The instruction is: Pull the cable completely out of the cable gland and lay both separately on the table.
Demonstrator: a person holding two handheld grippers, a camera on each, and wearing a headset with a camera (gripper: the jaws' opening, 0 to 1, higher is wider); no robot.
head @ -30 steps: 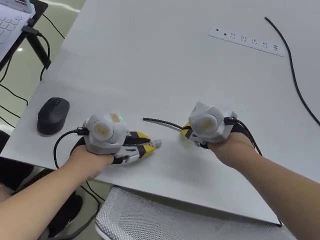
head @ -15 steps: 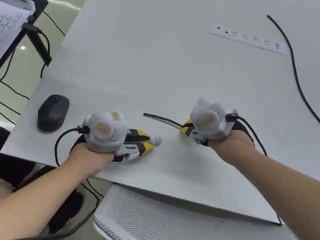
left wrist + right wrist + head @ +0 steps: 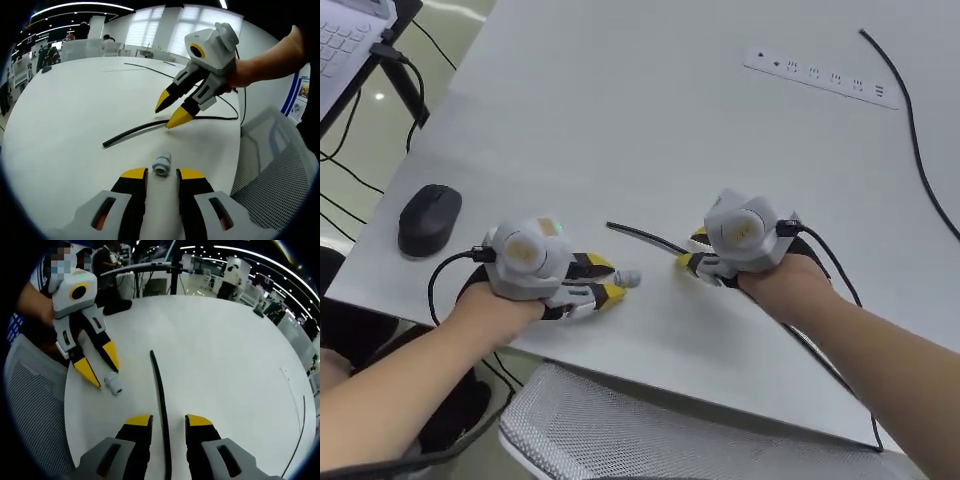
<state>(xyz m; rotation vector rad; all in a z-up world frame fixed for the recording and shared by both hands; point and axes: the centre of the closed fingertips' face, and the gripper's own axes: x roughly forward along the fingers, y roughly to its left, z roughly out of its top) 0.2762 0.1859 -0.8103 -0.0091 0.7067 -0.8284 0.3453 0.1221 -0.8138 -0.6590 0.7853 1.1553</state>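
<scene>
White table (image 3: 620, 120) w/ both task parts lying on it, apart from each other. Black cable (image 3: 640, 238) is fully out of the gland (image 3: 627, 279): a clear strip of bare table sits between the cable's free end and the small grey-white gland.

Left gripper (image 3: 163, 175): jaws apart, narrow gap, holding nothing. Gland lies on its side just ahead of the yellow tips, roughly in line w/ the gap; can't tell if a tip touches it.

Right gripper (image 3: 167, 421): jaws also parted. Cable runs straight through the gap btwn them and on ahead across the table, not pinched. In the left gripper view its lower tip sits right at the cable.

Both grippers are low over the near edge of the table, tips pointing toward each other, gland and cable end btwn them.

Elsewhere: black mouse (image 3: 428, 218) at the left edge, white power strip (image 3: 820, 76) at the far side, a thin black cord (image 3: 910, 130) along the right.
</scene>
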